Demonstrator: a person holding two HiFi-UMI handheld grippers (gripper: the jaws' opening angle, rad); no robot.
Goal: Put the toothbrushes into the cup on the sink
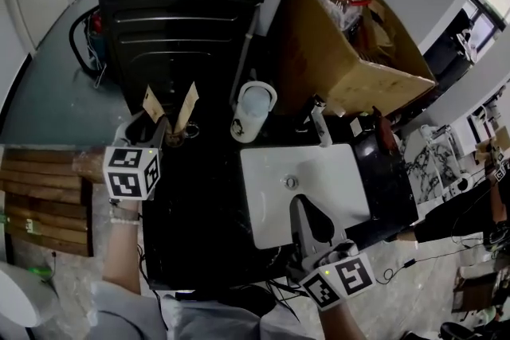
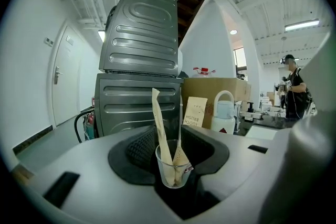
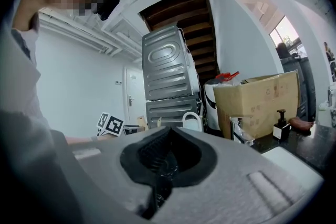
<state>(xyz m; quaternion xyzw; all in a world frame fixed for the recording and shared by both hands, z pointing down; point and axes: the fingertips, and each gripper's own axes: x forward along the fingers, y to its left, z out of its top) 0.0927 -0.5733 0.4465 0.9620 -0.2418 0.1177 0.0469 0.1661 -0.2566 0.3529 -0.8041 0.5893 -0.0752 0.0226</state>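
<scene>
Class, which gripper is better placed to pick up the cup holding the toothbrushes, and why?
Left. The left gripper is open with the clear cup, toothbrushes inside, right at its jaws. The right gripper is shut over the sink basin, apart from the cup.

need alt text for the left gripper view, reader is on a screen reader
A clear cup holding two paper-wrapped toothbrushes stands between the open jaws of the left gripper. Behind it are two stacked grey washing machines, a cardboard box and a white jug.
</scene>
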